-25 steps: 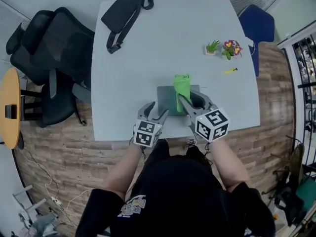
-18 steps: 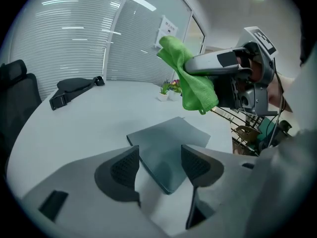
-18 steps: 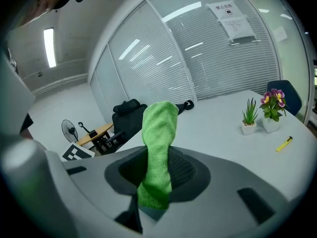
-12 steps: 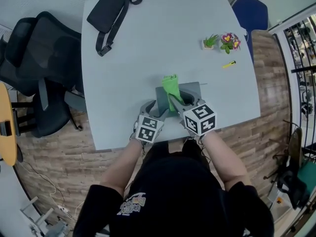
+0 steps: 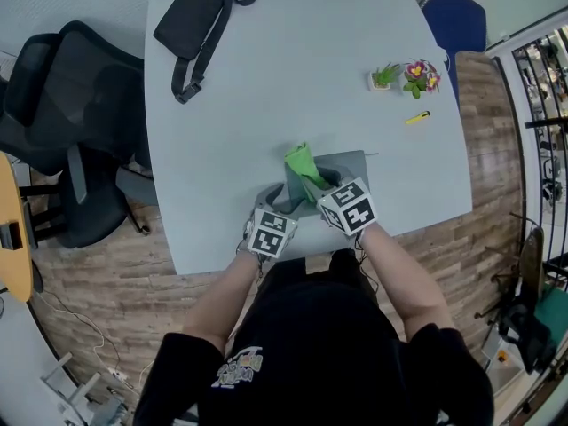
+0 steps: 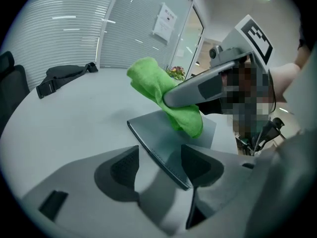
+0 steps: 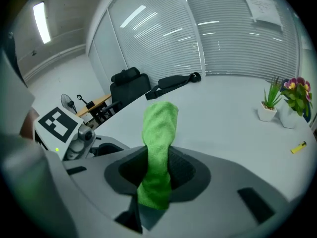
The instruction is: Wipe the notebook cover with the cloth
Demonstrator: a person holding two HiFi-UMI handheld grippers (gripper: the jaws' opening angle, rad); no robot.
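While left tongs (image 6: 158, 166) straddle the notebook (image 6: 159, 129), right tongs (image 7: 157, 171) pinch cloth (image 7: 159, 125).

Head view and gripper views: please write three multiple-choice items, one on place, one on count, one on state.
1. Where does the black fabric sling bag lie? A) far left corner of the white table B) near edge C) floor
2. How many small potted plants stand there? A) one B) two C) four
3. The right hand-held gripper is: A) open, empty B) shut on the green soft cloth C) shut on a pen
Answers: A, the bag sits at that corner; B, two pots stand side by side; B, its jaws pinch the cloth.
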